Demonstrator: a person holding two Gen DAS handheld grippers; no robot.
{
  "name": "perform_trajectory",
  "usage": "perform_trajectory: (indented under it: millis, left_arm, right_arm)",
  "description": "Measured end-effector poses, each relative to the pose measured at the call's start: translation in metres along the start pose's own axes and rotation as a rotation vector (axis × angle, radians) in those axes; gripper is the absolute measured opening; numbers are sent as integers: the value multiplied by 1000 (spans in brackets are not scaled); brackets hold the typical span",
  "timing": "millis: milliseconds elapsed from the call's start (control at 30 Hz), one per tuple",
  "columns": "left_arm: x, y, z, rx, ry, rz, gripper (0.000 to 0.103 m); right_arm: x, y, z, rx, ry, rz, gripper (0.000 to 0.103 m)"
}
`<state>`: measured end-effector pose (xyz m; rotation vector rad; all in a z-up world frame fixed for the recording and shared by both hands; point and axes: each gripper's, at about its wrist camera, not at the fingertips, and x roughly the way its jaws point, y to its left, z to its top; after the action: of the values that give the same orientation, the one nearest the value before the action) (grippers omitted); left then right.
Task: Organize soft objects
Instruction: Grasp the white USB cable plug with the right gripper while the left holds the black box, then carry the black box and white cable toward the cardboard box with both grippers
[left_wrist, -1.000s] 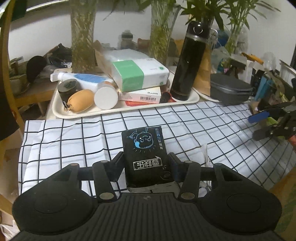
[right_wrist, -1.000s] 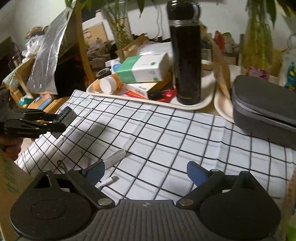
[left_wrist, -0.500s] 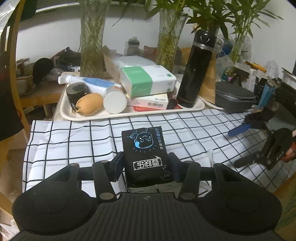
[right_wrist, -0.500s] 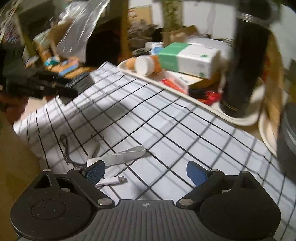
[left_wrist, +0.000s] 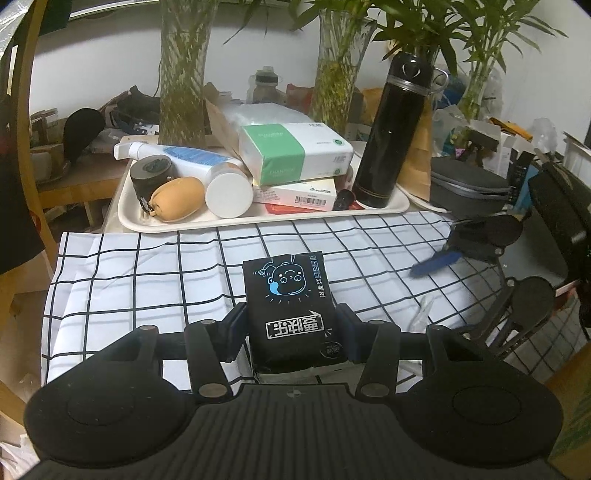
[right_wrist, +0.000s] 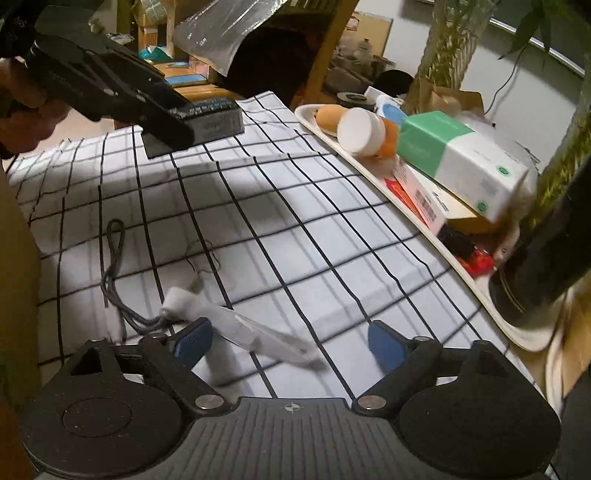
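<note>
While the left tongs (left_wrist: 291, 325) clamp a soft black foil packet (left_wrist: 291, 306) with a blue cartoon face and glossy print, the packet hangs just above the checked cloth (left_wrist: 147, 280), in front of the tray (left_wrist: 258, 219). Cloth is white with a thin black grid, wrinkled, draped over the worktop. Tray is cream plastic, rounded rim, crowded: green-and-white tissue pack (left_wrist: 295, 151) with soft crinkly wrap, tan egg-shaped pouch (left_wrist: 177, 199), white-capped bottle (left_wrist: 229, 190), tall glossy black flask (left_wrist: 395, 133) at its right end.

Right tongs (right_wrist: 290, 341) spread wide, blue rubbery pads (right_wrist: 384, 345), holding nothing, low over the cloth in front of the tray.

Right wrist view alone shows a white slim stick-shaped item (right_wrist: 240, 328), blurred, and a thin dark cord (right_wrist: 114, 266) looped on the cloth; also the packet side-on, flat and slab-like. Left wrist view alone shows the packet's printed face and a grey zip case (left_wrist: 469, 184) right of the tray.
</note>
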<state>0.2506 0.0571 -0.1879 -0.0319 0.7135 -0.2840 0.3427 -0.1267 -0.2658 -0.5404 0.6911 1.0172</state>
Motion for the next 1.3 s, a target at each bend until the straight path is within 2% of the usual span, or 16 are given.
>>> perform_trajectory:
  millis: [133,167,233,267,333,700,867,1033,1300]
  left_arm:
    - [0,0,0,0,0,0,49]
    - [0,0,0,0,1,0,49]
    - [1,0,0,1,2,-1,49]
    - [1,0,0,3,5,-1,49]
    - [1,-1,0,7,10,1,49]
    - [-20,-5,17,-1,-26,-7,49]
    - [-38,-13,29,7,-38,0,49]
    - [-64,-25,42,32,-57,7,49]
    - [-104,-47,49,52,-64,15,49]
  right_arm:
    - [0,-1,3,32,0,71,54]
    - [-1,0,4,35,2,80,50]
    - [-2,2,5,33,4,88,29]
    - [-3,2,5,34,8,88,24]
    - [-4,3,6,35,23,71,4]
    - [-32,-11,3,127,66,17,3]
    - [-58,-22,6,228,75,-49,3]
    - [-88,-27,10,328,74,-153,3]
    - [-151,-9,24,393,44,-266,3]
